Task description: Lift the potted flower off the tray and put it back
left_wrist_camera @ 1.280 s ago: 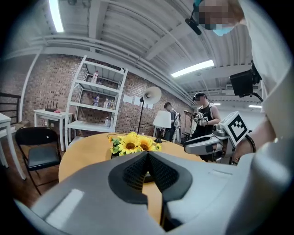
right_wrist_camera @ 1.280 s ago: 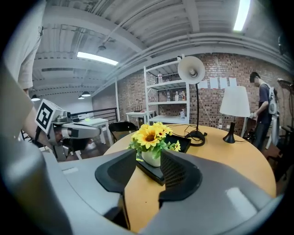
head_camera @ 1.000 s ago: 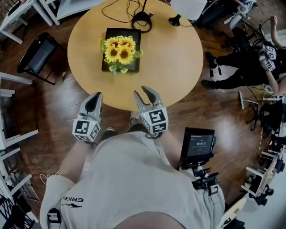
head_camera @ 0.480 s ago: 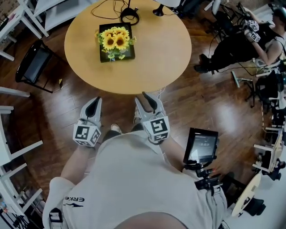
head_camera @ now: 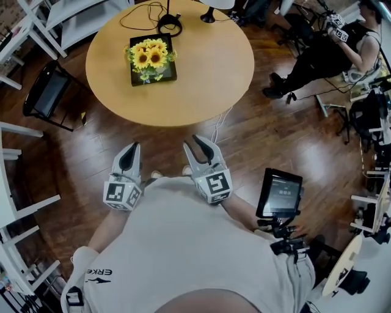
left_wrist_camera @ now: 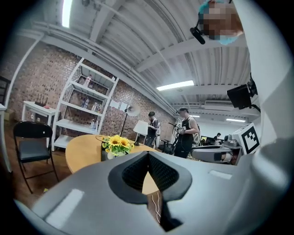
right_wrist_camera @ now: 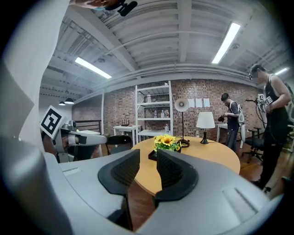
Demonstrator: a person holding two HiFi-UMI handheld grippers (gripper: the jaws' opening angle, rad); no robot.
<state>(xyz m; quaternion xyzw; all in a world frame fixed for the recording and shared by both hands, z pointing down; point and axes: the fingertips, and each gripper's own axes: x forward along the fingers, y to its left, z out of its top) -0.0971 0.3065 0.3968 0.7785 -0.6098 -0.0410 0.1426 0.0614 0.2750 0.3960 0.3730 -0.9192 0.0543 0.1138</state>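
Observation:
The potted flower (head_camera: 148, 56), a bunch of yellow sunflowers, stands on a black square tray (head_camera: 168, 77) on the far left part of the round wooden table (head_camera: 208, 67). Both grippers hang over the floor close to the person's body, well short of the table's near edge. My left gripper (head_camera: 131, 149) is shut, its tips touching with nothing between them (left_wrist_camera: 148, 154). My right gripper (head_camera: 200, 140) stands open by a narrow gap, empty (right_wrist_camera: 148, 160). From both gripper views the flower (right_wrist_camera: 166, 142) (left_wrist_camera: 117, 143) shows far ahead beyond the jaws.
A lamp (head_camera: 214, 7) and a coiled black cable (head_camera: 169, 24) sit at the table's far edge. A black chair (head_camera: 46, 88) stands left, white shelving behind it. A tablet on a stand (head_camera: 281, 192) is at my right; a seated person (head_camera: 330, 52) further right.
Both grippers have drawn back from the table: they overlapped its near edge a second ago, and now a strip of wooden floor lies between them and the table.

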